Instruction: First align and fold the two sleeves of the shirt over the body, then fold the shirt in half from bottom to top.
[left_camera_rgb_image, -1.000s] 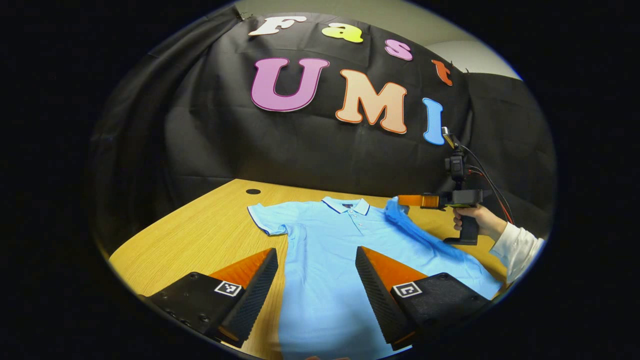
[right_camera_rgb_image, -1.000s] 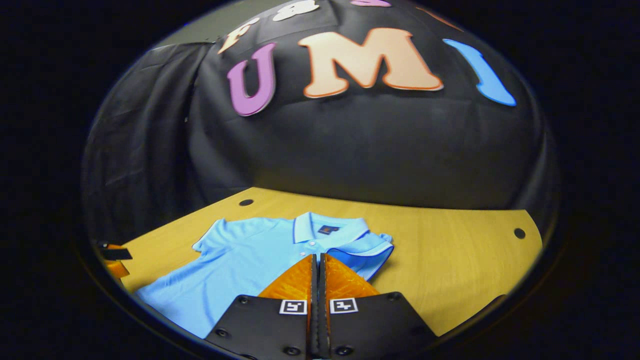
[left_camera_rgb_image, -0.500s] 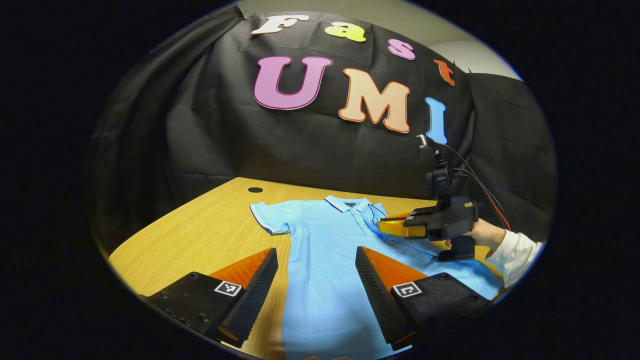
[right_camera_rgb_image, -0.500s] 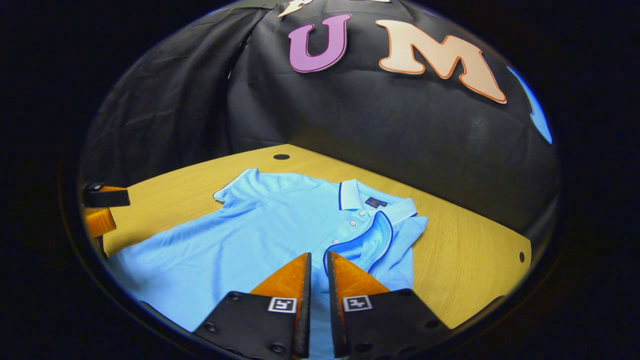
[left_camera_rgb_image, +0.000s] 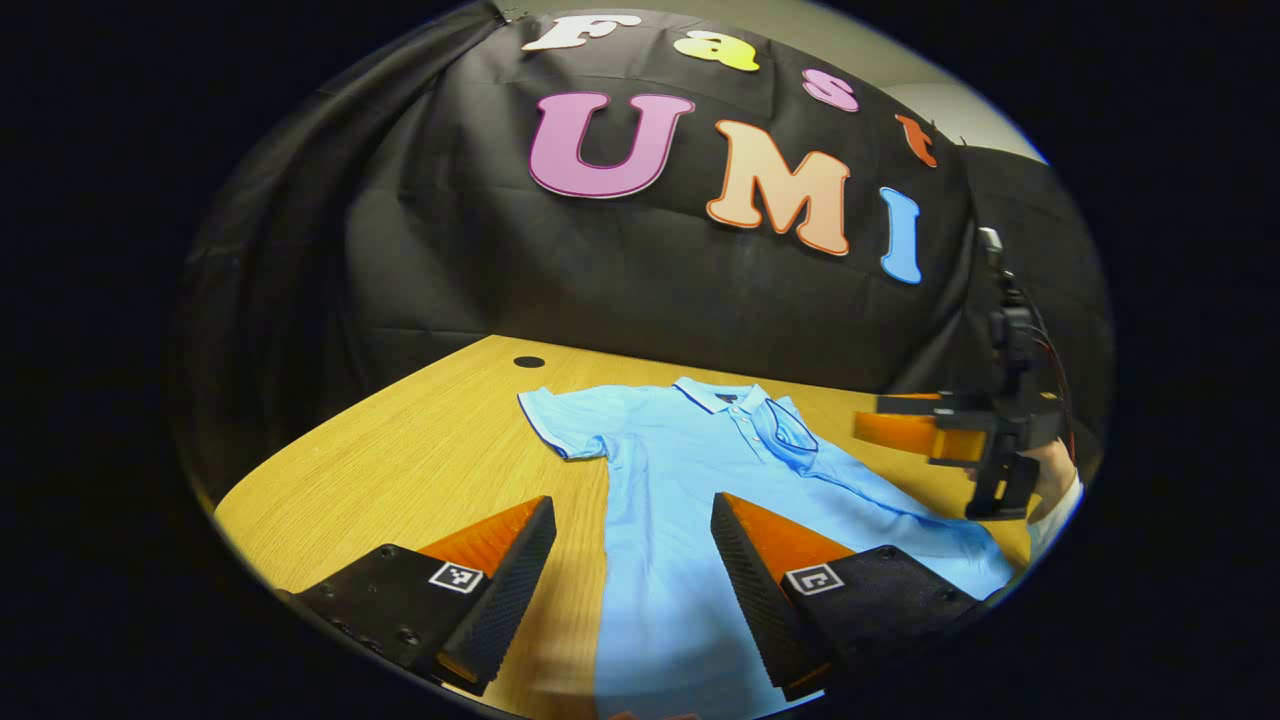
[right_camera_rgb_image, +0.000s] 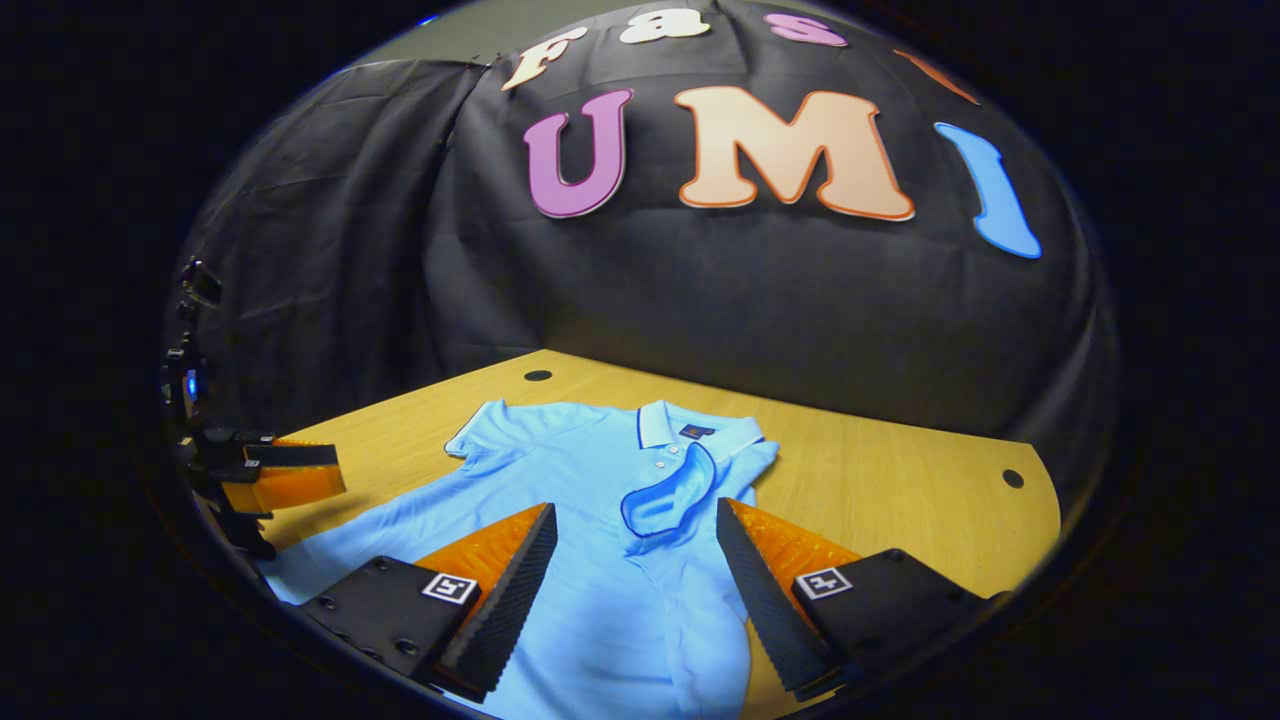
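Shirt (right_camera_rgb_image: 560, 500) lies mid-frame on the desk (right_camera_rgb_image: 900, 500), one sleeve (right_camera_rgb_image: 668, 492) folded over; both hand-held grippers, left (left_camera_rgb_image: 632, 545) and right (right_camera_rgb_image: 632, 555), spread wide, empty.

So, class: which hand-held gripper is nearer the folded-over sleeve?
Right. The right hand-held gripper hangs open just short of the folded sleeve; the left hand-held gripper sits off past the shirt's far edge.

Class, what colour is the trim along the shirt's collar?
Dark blue on the collar of the light blue shirt; clearest in the right gripper view.
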